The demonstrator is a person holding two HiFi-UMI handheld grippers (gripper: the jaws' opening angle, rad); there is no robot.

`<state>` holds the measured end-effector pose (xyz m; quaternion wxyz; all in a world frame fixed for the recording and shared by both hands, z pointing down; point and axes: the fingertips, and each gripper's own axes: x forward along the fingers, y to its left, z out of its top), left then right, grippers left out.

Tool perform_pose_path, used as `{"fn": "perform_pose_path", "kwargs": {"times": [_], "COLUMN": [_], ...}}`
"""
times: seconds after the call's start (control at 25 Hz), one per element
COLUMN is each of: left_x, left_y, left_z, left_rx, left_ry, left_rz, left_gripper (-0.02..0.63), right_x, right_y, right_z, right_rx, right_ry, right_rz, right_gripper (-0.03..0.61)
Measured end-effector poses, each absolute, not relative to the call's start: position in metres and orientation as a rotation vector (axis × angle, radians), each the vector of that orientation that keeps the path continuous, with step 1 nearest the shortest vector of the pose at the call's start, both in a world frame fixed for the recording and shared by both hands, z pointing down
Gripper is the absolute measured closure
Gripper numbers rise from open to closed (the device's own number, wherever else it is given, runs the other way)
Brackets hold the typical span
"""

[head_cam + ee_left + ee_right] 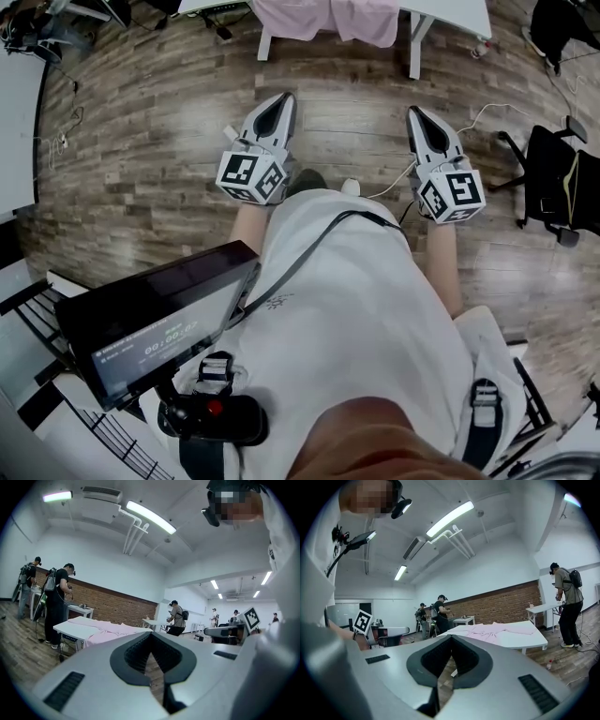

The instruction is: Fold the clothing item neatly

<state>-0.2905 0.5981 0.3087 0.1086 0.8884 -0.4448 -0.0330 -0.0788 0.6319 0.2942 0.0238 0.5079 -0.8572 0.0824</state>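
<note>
Pink garment (323, 21) lies on a table (450, 13) ahead. Your left gripper (279, 101) and right gripper (417, 116) are closed, empty; arriving unopened could shove it into wrinkles.

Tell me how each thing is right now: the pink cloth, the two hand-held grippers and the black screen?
Pink fabric clothing item: unfolded, hanging over the white table's edge.
Left hand-held gripper: shut, empty, over the wooden floor.
Right hand-held gripper: shut, empty, over the floor.
Flat black screen: switched on, showing small text.
</note>
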Motion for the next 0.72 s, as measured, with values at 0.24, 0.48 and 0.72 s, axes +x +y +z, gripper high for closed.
{"fn": "perform_pose_path", "kwargs": {"times": [0.24, 0.48, 0.72], "left_x": [-0.2878, -0.2929, -0.293], "left_y": [0.6003, 0.5949, 0.5954], "left_z": [0.3064, 0.3042, 0.3069], "left_rx": [2.614, 2.607, 2.613], "left_ry": [-1.323, -1.342, -1.331], "left_rz": [-0.077, -0.084, -0.093], "left_gripper": [0.621, 0.621, 0.621], "right_x": [-0.0796, -0.0851, -0.0851], "right_y": [0.6288, 0.6216, 0.6216], "right_z": [0.2941, 0.2911, 0.2917], "right_rx": [1.535, 1.523, 1.544], "right_ry": [-2.678, -2.68, -2.677], "right_rz": [0.27, 0.264, 0.249], "right_gripper": [0.577, 0.577, 0.577]}}
